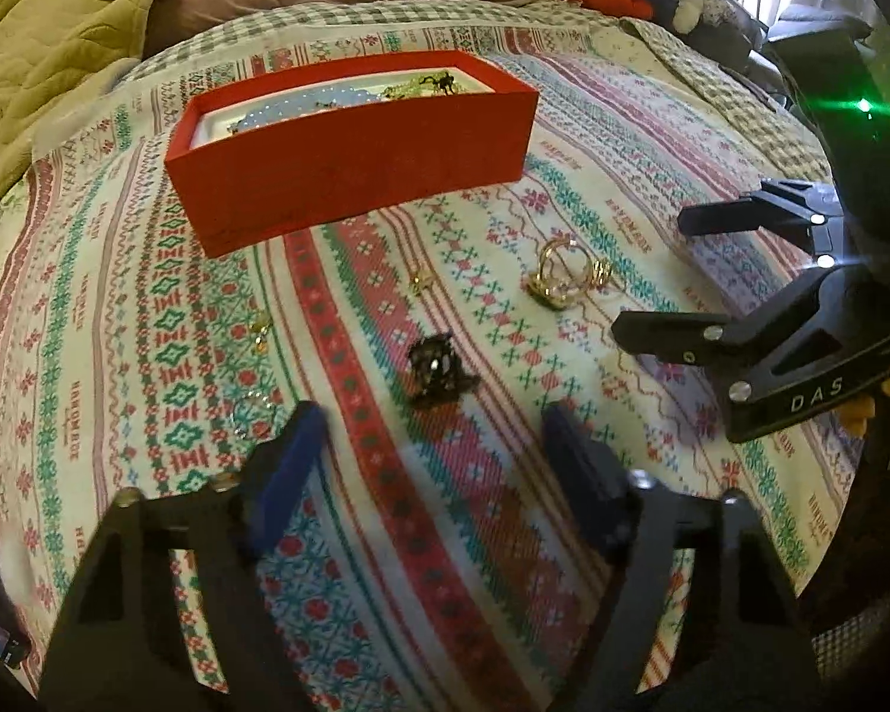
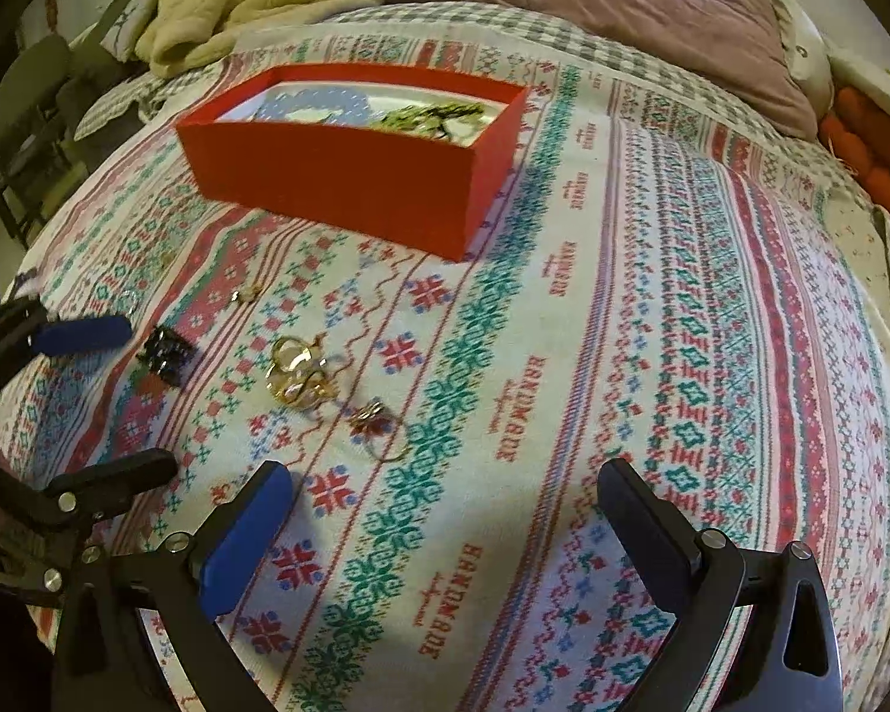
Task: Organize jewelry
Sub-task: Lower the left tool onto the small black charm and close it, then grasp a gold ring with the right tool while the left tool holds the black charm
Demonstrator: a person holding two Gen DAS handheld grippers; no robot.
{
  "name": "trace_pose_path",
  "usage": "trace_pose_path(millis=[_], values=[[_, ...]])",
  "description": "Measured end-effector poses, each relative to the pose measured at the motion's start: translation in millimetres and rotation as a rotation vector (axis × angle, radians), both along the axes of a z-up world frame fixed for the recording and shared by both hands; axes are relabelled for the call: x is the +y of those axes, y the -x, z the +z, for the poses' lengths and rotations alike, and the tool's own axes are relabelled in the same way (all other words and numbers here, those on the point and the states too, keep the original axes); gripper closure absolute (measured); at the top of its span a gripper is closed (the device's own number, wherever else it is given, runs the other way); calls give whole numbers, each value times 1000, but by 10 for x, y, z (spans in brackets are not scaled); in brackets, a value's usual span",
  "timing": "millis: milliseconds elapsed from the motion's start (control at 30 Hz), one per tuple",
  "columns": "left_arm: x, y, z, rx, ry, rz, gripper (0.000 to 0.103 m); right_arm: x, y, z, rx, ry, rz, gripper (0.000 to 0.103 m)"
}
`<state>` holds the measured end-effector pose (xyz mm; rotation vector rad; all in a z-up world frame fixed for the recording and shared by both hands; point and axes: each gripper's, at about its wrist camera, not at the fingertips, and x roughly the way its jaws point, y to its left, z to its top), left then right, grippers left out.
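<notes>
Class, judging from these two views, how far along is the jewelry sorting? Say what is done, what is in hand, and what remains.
Done: some beads and chains already lie in the red box. In hand: nothing; the left gripper is open near the dark ring, and the right gripper is open and empty. Left: the dark ring, the gold rings, a red-stone ring and small earrings on the bedspread.

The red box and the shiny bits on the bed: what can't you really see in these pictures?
- Red box: both views show only the top of its contents; its near wall hides the rest.
- Black piece: left wrist view, too blurred to tell what kind of jewelry.
- Tiny gold bits: left wrist view, too small to name.
- Left gripper: right wrist view's left edge cuts it off.
</notes>
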<state>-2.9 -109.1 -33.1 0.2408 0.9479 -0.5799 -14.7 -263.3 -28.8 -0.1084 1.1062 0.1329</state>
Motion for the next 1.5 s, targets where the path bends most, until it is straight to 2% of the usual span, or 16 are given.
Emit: trace_pose_path(millis=[200,300,367,567,667,967,1033,1233,1500], values=[[18,-98,21,51,65,11,47,-41,-47,-1,18,-14,-23,0],[3,-115,25,50,65,14,61,-9,-54,2,15,-5,-8,0],[2,-141,34,53,62,21,76,27,-40,18,8,-4,2,0],[26,-109,158,40,77,3,76,150,-65,84,-10,-7,51,0],[51,-97,200,25,61,12,76,228,-94,106,-14,-9,73,5],[203,-152,132,52,39,64,76,558,-146,93,-11,34,180,43],[219,-159,119,60,40,70,76,622,-168,86,-4,57,195,56],[222,-156,129,69,41,74,75,673,-268,43,45,48,183,80],[240,-170,156,80,44,77,76,619,-323,109,50,23,137,80]])
